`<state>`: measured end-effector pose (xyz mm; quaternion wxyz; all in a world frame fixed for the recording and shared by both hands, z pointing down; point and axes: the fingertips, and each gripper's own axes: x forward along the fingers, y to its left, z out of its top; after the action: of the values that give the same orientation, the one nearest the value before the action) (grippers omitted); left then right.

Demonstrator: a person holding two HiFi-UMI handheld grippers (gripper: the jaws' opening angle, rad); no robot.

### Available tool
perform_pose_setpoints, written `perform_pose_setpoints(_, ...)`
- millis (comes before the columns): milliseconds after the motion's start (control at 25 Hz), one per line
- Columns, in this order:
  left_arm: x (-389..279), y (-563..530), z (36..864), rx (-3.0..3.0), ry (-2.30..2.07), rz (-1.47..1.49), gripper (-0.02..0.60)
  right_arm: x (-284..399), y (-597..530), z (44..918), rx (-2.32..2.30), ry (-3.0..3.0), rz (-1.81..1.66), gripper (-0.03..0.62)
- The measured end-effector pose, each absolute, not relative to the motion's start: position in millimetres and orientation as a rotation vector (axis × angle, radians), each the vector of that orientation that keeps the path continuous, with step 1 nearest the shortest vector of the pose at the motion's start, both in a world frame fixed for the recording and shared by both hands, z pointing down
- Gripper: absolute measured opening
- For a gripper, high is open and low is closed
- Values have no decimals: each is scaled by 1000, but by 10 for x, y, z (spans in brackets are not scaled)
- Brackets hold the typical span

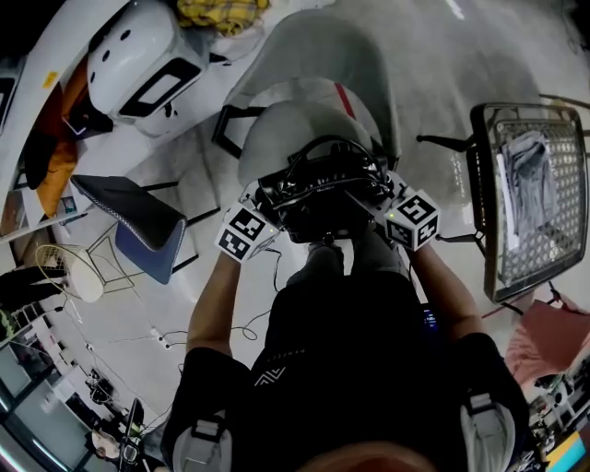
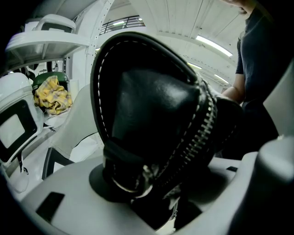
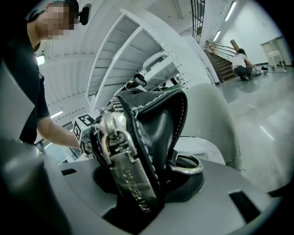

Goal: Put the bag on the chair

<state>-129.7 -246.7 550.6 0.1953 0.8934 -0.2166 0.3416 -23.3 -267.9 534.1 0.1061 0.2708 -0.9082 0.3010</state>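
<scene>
A black leather bag (image 1: 323,189) with white stitching, a zip and metal rings hangs between my two grippers, just above the seat of a pale grey shell chair (image 1: 309,88). My left gripper (image 1: 267,205) is shut on the bag's left end (image 2: 151,119), and its grey jaws (image 2: 151,193) press on the strap ring. My right gripper (image 1: 387,201) is shut on the other end (image 3: 151,124), where the large metal zip pull (image 3: 128,179) sits between its jaws (image 3: 138,197). The chair's back shows behind the bag (image 3: 211,114). The bag's underside is hidden.
A white rounded machine (image 1: 138,55) and a yellow cloth (image 1: 221,11) lie beyond the chair at the left. A dark blue folded seat (image 1: 138,221) stands at the left. A metal mesh chair (image 1: 489,184) with grey cloth is at the right. A person (image 3: 240,62) crouches far off.
</scene>
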Motion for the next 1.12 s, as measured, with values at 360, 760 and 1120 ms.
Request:
perform_pose_setpoints(360, -1253, -2748, 5701, 2484, -569, 1006, 281, -158, -2931, 5515, 841, -2651, 934, 207)
perform_pose_setpoints(760, -1157, -3046, 5944, 2503, -498, 1031, 287, -80, -3138, 5780, 921, -2598, 996, 209)
perform_pose_setpoints(1120, -1118, -3243, 6260, 2505, -395, 1033, 298, -48, -3290, 5989, 993, -2523, 994, 209)
